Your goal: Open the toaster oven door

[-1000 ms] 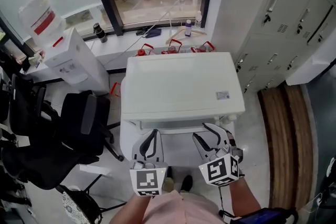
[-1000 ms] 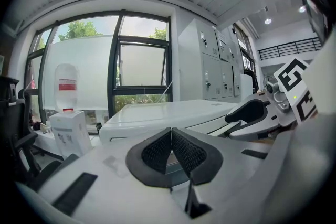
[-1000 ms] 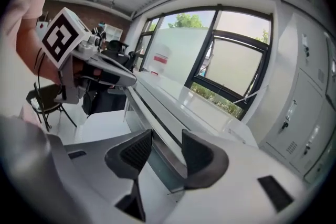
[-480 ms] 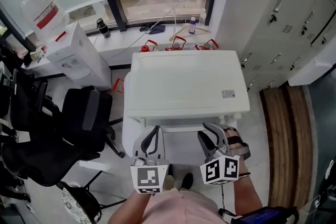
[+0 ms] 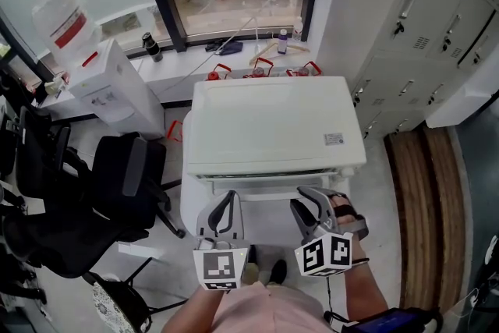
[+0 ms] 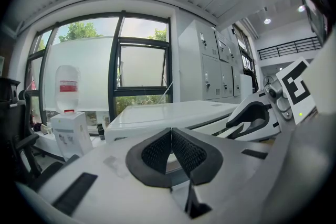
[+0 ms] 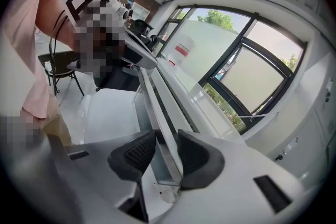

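Where the right gripper [image 7: 165, 153] met the oven, its dark ribbed pads [image 7: 137, 152] stood only a narrow gap apart. The slim white handle bar [image 7: 155, 115] ran between them, and they appeared to be pressed onto it from both sides. The left gripper [image 6: 170, 131] had its pads together with nothing between them. It hung free, just short of the same front edge and touching nothing that could be seen.

From the right gripper view the handle bar stretched straight away from the jaws toward the person's left. Its long axis therefore lay left to right along the front of the boxy white toaster oven [image 5: 273, 125]. The right gripper sat toward the bar's right end, and the left gripper was opposite its left part.

In the head view the toaster oven stood on a white table [image 5: 189, 207] directly ahead of the person. Its door [image 5: 265, 182] was on the near face and seen edge-on from above, with a thin dark seam along the top edge. How far it stood from shut was hard to judge.

No hinge was visible. If it lay along the door's lower edge, the pull would probably go toward the person and downward, across the bar's length, and the right gripper was the one placed for it.

A black office chair [image 5: 125, 183] and a white water dispenser [image 5: 113, 93] stood to the left, with grey metal lockers [image 5: 421, 19] to the right.
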Available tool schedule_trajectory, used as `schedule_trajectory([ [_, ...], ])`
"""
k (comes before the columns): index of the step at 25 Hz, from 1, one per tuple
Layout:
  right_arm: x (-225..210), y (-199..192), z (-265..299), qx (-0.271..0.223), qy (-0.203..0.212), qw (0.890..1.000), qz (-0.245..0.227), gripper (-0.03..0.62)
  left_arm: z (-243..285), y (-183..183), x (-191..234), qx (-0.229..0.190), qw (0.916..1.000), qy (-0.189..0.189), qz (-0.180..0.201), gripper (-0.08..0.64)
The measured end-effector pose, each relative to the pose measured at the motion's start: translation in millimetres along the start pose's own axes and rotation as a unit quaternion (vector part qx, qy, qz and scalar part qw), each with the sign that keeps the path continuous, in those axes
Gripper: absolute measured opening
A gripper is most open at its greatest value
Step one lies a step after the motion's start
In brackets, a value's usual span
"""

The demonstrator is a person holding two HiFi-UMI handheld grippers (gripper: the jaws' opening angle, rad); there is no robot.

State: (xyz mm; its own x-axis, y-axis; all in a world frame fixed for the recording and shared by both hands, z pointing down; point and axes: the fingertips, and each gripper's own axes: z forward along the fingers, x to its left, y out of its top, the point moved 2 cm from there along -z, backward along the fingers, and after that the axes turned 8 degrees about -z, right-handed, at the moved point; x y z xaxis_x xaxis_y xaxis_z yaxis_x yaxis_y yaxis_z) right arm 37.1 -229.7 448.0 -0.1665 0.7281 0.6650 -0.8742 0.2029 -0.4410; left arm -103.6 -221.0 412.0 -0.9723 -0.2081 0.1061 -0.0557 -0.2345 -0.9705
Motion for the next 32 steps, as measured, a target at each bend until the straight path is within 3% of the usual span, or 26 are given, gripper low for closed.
schedule_trajectory([
  [32, 43.9, -6.1, -26.7, -0.023, 0.031, 0.999, -0.003, 0.104, -27.8, -2.0, -28.5, -0.003, 0.9999, 0.011, 0.011, 0.014],
])
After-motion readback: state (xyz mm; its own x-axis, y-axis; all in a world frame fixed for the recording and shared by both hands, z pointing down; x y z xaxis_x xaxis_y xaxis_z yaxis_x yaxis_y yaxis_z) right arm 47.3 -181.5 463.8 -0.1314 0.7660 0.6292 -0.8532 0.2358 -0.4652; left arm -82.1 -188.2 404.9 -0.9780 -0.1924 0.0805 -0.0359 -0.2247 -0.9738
